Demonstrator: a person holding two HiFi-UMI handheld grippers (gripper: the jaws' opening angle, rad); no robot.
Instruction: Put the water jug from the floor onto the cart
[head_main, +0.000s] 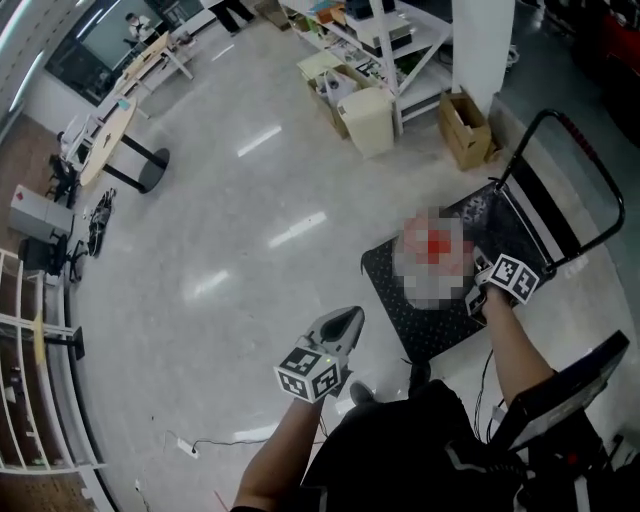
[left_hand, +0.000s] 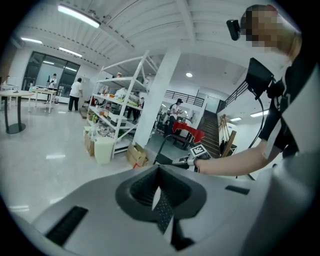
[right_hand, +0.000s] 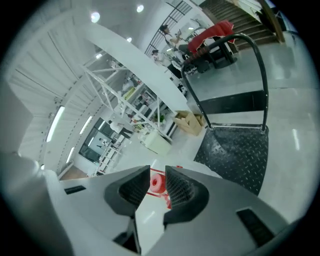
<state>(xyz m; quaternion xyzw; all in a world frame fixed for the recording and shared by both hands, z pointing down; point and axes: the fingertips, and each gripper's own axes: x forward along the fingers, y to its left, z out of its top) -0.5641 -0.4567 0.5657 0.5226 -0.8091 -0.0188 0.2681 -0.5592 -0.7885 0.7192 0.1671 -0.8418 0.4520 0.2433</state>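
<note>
The right tongs (right_hand: 157, 173) stand apart, their ribbed pads clear of anything. Through the gap between them shows the red cap of the water jug (right_hand: 158, 184), just beyond and below the tips. The jug sits on the black studded deck of the cart (head_main: 392, 292), with the right tongs close at its right side. The cart's black tubular handle (head_main: 598, 170) rises at the far right end of the deck.

The left tongs (left_hand: 159, 176) are together with nothing between them. They hang over the pale glossy floor (head_main: 250, 190), just left of the cart's near corner and apart from the jug.

Farther off stand a cream bin (head_main: 368, 120) and an open cardboard box (head_main: 465, 130), both beside white shelving (head_main: 405, 45). Tables (head_main: 120, 130) line the far left.
</note>
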